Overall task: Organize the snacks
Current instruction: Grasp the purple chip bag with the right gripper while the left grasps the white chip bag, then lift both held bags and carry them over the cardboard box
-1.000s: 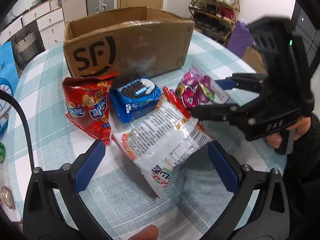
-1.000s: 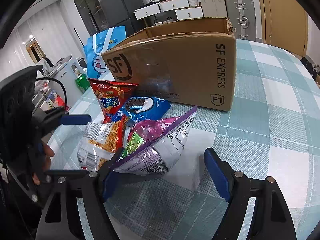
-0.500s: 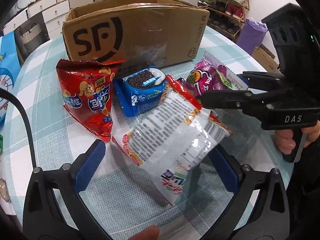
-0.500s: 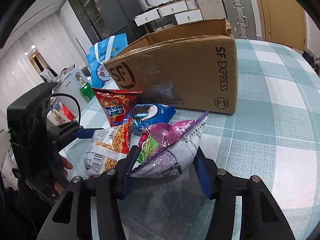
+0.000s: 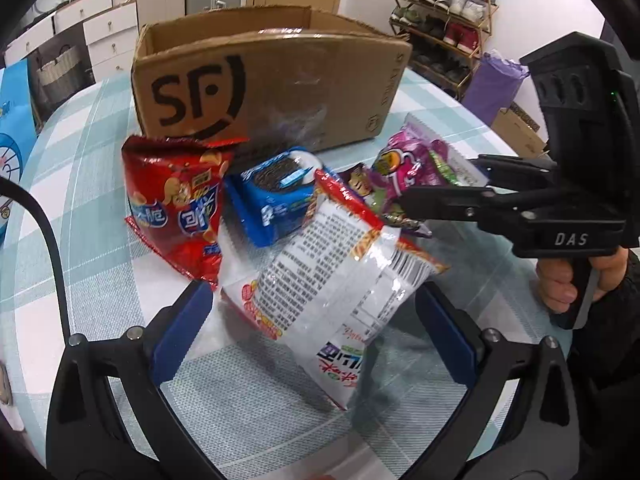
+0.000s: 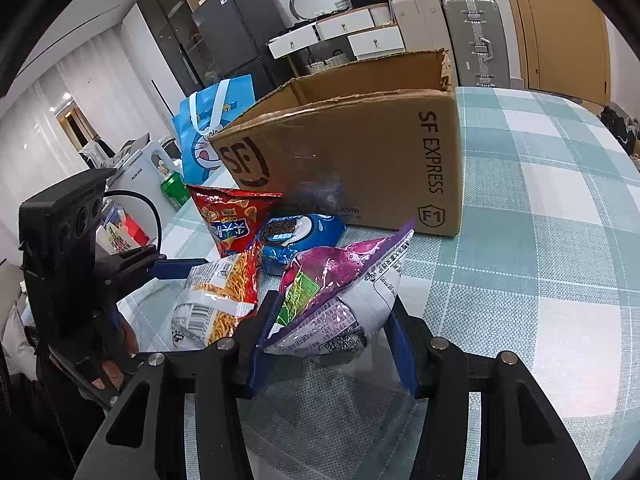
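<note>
Left tool (image 5: 316, 332) jaws spread wide, straddling the white noodle-snack bag (image 5: 336, 280) without pressing it; right tool (image 6: 326, 336) clamped on the purple candy bag (image 6: 340, 292), pads on both its sides. Step in hand, my read: secure the purple bag, then lift it into the cardboard box (image 6: 360, 152); keep the squeeze light since the pouch is puffy and slick; raise it clear of the box wall. Along the bench (image 6: 540, 240) in front of the box: red chip bag (image 5: 176, 204), blue cookie pack (image 5: 276, 200), white bag leaning on it, purple bag rightmost, just beside the white one.
</note>
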### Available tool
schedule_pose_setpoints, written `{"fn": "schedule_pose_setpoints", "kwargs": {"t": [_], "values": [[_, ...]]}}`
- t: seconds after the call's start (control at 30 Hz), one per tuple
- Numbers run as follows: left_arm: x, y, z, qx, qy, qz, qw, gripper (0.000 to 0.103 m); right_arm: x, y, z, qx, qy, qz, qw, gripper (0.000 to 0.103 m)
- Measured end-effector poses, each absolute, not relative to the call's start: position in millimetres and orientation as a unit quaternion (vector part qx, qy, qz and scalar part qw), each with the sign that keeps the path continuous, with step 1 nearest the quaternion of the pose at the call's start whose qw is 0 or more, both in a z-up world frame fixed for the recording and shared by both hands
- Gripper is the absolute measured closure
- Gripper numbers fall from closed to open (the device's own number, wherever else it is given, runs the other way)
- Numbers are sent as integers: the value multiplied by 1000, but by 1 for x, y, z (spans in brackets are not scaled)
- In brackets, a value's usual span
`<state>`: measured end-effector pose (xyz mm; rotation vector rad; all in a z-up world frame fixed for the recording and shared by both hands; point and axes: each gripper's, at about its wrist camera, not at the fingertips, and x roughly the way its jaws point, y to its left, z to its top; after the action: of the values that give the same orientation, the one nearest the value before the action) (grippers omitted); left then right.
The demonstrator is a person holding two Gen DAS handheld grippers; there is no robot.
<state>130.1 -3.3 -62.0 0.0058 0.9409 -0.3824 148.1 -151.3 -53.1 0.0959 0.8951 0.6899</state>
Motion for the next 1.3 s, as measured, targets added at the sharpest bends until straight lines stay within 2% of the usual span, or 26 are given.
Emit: {"fn": "schedule_pose_setpoints", "kwargs": {"t": [0.17, 0.23, 0.33, 0.6, 1.3], "values": [[127, -7, -59, 17, 444, -180, 877, 11, 149, -150, -52, 42, 422, 327, 844, 52], [128, -9, -60, 18, 449, -184, 874, 21, 148, -149, -51, 40, 422, 328, 844, 52], [122, -12, -60, 27, 446, -192, 874, 24, 147, -148, -50, 37, 420, 325, 846, 52], [111, -27, -60, 56, 436, -209, 874, 30, 144, -149, -45, 30, 409, 328, 851, 52], [111, -7, -49, 26, 425, -208, 881, 32, 147, -166, -33, 36, 395, 317, 862, 54]]}}
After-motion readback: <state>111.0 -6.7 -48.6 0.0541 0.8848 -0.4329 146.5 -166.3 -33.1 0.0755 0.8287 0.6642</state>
